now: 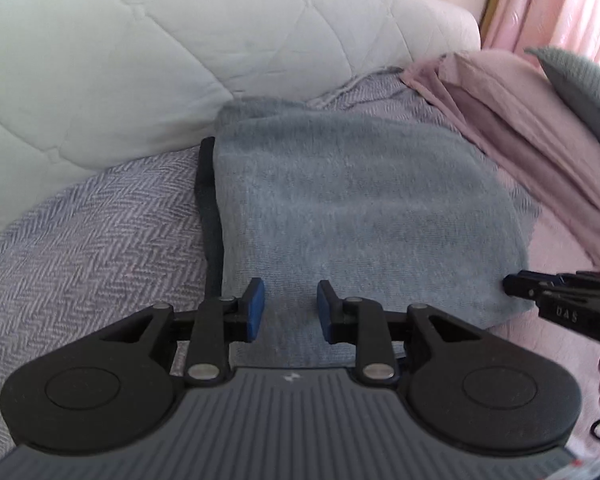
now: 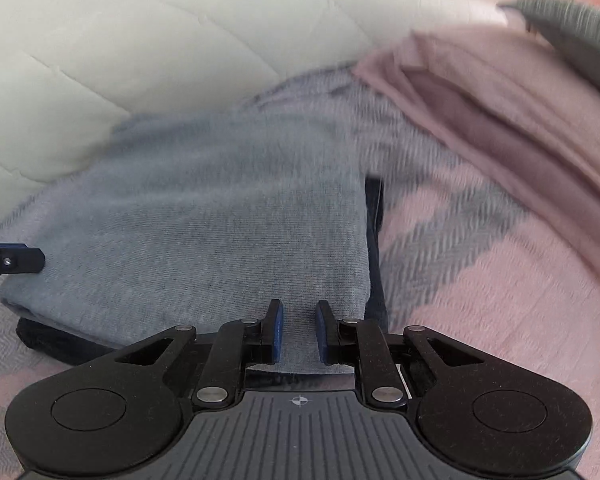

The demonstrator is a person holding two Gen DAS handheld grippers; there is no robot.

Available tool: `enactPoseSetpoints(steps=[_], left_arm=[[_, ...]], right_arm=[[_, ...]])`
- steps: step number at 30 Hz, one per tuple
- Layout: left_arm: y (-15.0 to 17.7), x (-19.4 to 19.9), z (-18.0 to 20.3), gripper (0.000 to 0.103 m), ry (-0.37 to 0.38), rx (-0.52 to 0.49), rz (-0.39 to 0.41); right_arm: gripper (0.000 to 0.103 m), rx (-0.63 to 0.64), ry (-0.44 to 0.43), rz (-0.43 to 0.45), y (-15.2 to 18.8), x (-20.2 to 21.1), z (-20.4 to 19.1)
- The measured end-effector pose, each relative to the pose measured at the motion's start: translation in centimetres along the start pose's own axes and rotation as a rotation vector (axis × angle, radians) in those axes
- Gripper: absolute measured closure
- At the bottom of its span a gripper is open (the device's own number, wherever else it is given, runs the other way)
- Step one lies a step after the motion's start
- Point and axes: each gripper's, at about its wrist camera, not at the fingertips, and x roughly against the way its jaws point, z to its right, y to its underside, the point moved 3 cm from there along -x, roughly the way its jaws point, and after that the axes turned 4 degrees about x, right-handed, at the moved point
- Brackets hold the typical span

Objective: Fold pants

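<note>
The grey-blue pants [image 1: 364,200] lie folded into a flat rectangle on the bed, with a dark inner layer [image 1: 210,204] showing along their left edge. My left gripper [image 1: 291,302] hovers over the near edge of the pants, open, with flat cloth showing between its blue pads. In the right wrist view the same pants [image 2: 204,216] fill the middle, and the dark layer [image 2: 374,240] runs along their right side. My right gripper [image 2: 299,322] is open over their near edge. Each gripper shows in the other's view: the right gripper [image 1: 512,284] at the pants' right corner, the left gripper [image 2: 24,260] at their left edge.
The pants rest on a grey herringbone blanket [image 1: 92,240]. A pale quilted headboard or duvet [image 1: 140,48] rises behind. Pink bedding [image 1: 520,120] is bunched at the right, with a grey cushion [image 1: 580,80] and a pink curtain [image 1: 560,0] beyond it.
</note>
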Motion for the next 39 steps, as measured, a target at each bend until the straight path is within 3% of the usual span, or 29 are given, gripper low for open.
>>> enactPoseSetpoints(steps=[2,4,5,13,19,23,31,39], left_arm=[[-0.4,0.9,0.2,0.077,-0.014,0.011,-0.003],[-0.4,2.7,0.0,0.074,-0.010,0.039,0.001],[-0.4,3.8,0.2,0.073,-0.014,0.045,0.004],[1.5,14.5,2.4,0.053,-0.035,0.040,-0.017],[5.1,23.5,3.8,0.048,-0.043,0.032,-0.029],[7.5,28.9,4.7,0.042,-0.048,0.021,-0.033],[11.1,37.3,7.0,0.037,-0.038,0.033,-0.027],[13.0,40.7,8.2,0.036,-0.034,0.033,-0.025]], right_arm=[[0.081,0.005,0.005,0.009,-0.9,1.9,-0.3],[0.041,-0.015,0.022,0.029,-0.9,4.4,-0.6],[0.038,-0.041,0.014,0.042,-0.5,6.0,-0.8],[0.037,-0.178,-0.040,0.063,2.0,17.3,-3.5],[0.036,-0.155,-0.109,0.056,4.2,26.5,-6.5],[0.036,-0.105,-0.098,0.064,5.8,31.7,-8.1],[0.036,-0.075,-0.101,0.070,8.8,38.7,-9.7],[0.036,-0.035,-0.113,0.063,10.6,41.4,-10.5]])
